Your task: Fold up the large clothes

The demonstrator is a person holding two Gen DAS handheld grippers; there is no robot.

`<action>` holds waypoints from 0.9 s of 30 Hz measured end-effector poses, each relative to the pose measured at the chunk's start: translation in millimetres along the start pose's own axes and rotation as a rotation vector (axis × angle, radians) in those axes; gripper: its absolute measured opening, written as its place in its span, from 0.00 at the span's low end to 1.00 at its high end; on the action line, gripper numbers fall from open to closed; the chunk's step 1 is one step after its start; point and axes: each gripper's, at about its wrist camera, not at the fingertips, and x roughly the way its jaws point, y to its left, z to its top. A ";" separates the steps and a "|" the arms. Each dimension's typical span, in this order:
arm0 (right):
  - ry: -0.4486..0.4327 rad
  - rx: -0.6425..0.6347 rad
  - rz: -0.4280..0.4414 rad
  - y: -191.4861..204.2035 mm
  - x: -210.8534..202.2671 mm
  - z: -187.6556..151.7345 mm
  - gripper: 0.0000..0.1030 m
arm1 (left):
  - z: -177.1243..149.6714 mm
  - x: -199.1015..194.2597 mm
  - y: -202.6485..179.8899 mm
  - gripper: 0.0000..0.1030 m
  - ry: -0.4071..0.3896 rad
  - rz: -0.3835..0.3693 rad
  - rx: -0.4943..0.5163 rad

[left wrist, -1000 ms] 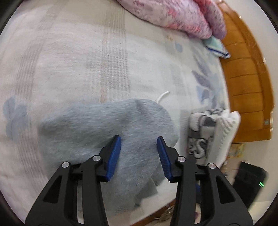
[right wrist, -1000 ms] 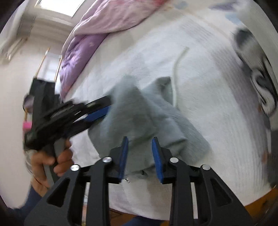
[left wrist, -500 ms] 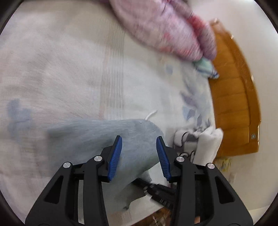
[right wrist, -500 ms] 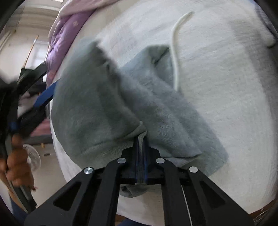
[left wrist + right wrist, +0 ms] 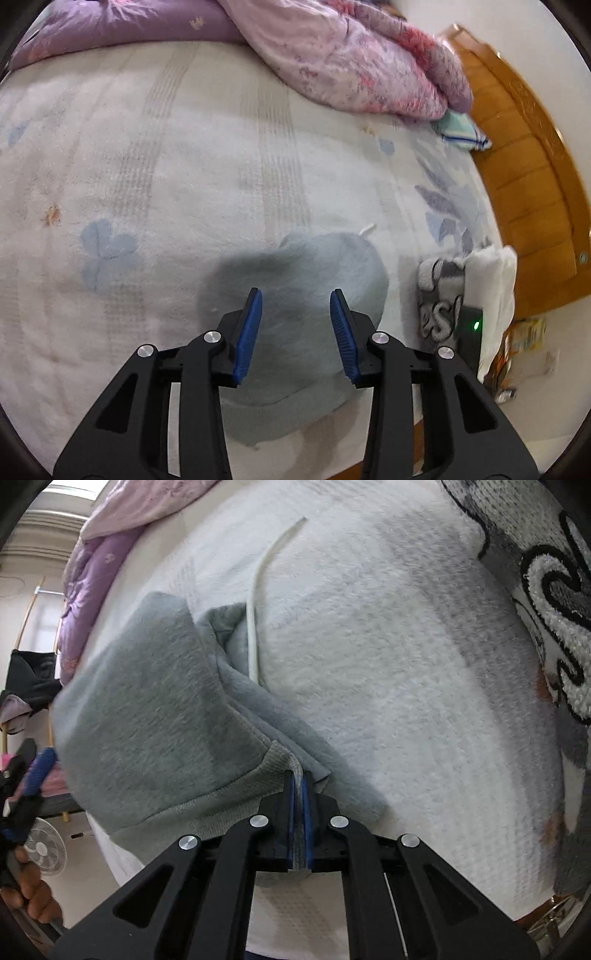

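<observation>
My right gripper [image 5: 298, 801] pinches the ribbed hem of the grey sweatshirt [image 5: 155, 705] on the bed [image 5: 184, 177] | left gripper [image 5: 295, 332] closing, empty, above the sweatshirt | garment runs away-left from my right fingers

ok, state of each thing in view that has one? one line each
grey sweatshirt: bunched on the bed, ribbed hem pinched
right hand-held gripper: shut on the sweatshirt hem
left hand-held gripper: above the sweatshirt, jaws closing with nothing between them
white drawstring: loose, trailing across the bedspread
patterned grey-and-white garment: folded, at the bed's edge
pink quilt: heaped at the far side
</observation>
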 end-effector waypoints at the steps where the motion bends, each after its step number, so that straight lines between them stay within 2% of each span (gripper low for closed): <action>1: 0.002 -0.011 -0.011 1.7 0.2 0.8 0.03 | -3.2 7.6 4.2 0.38 0.031 0.046 0.004; 2: 0.004 -0.017 -0.025 3.4 0.8 1.7 0.03 | -6.3 19.1 9.8 0.38 0.066 0.046 -0.003; 7: 0.034 -0.018 -0.078 15.8 4.8 10.4 0.06 | 4.8 42.2 26.3 0.38 0.065 0.008 -0.041; 9: -0.003 -0.052 -0.149 30.6 -16.6 13.7 0.10 | 11.1 44.8 26.4 0.38 0.071 0.019 -0.024; 11: -0.065 -0.106 -0.163 46.6 -42.5 14.3 0.10 | 15.4 49.6 29.2 0.38 0.086 0.017 -0.017; 12: -0.089 -0.130 -0.145 54.7 -51.5 14.7 0.10 | 17.2 51.4 29.6 0.39 0.091 0.014 -0.019; 14: -0.096 -0.209 -0.041 85.0 -58.5 19.9 0.10 | 20.5 55.0 29.5 0.39 0.101 0.014 -0.011; 18: -0.050 -0.305 0.091 134.2 -24.6 37.0 0.09 | 26.7 60.9 26.2 0.40 0.110 0.018 -0.005; 19: -0.035 -0.308 0.101 135.4 -16.2 39.8 0.09 | 28.0 61.8 26.2 0.40 0.113 0.019 -0.003; 21: -0.010 -0.339 0.017 138.6 14.7 45.9 0.03 | 30.3 64.1 26.9 0.40 0.121 0.020 -0.003; 24: 0.017 -0.276 0.054 120.6 37.6 52.9 0.00 | 32.2 74.1 25.0 0.41 0.135 0.046 0.020; 27: 0.023 -0.234 0.081 106.4 41.8 59.8 0.00 | 37.7 80.6 29.6 0.42 0.134 0.013 -0.007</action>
